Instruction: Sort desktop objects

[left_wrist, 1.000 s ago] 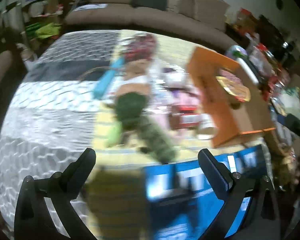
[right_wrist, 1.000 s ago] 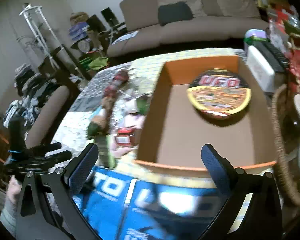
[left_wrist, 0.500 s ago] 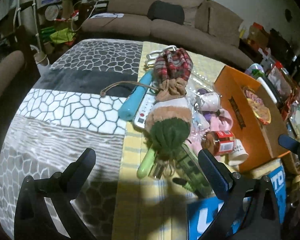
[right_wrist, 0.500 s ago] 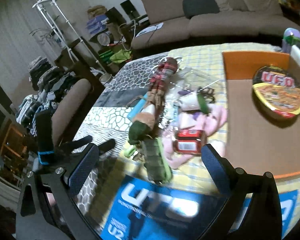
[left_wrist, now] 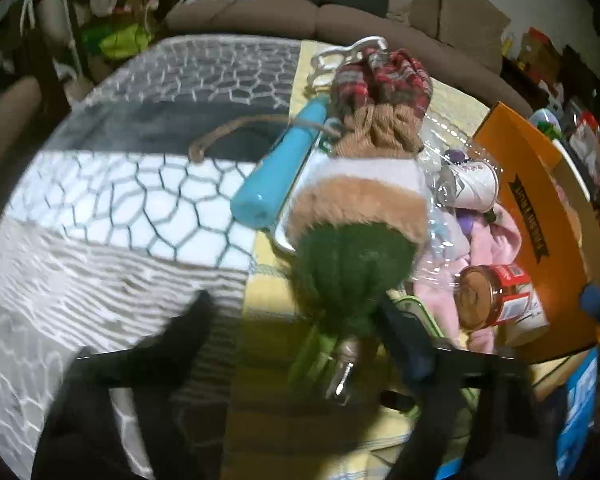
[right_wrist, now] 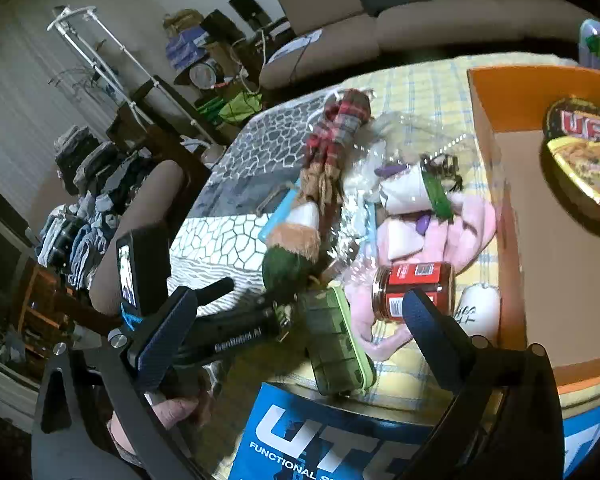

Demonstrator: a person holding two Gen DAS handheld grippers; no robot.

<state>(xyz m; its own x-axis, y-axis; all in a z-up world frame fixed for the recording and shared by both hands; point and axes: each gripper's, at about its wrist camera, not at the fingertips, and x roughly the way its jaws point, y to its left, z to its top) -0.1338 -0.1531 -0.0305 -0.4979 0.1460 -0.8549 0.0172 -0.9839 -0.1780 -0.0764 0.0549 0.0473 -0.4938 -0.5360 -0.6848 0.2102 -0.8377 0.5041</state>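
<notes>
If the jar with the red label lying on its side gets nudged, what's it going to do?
The jar lies on its side, so it would probably roll, though the pink cloth under it may damp that. It looks like glass with a metal lid: likely rigid, fairly heavy for its size, and breakable if it drops off the table.

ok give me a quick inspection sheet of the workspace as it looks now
surface: table under a honeycomb cloth and a yellow check cloth
job's things: green knit bundle, red-label jar on its side, green case
clutter: noodle bowl inside the orange box; pink cloth
grippers: left gripper closing around the green knit bundle; right gripper open, nothing between
cables: brown cord on the cloth
surroundings: sofa
</notes>
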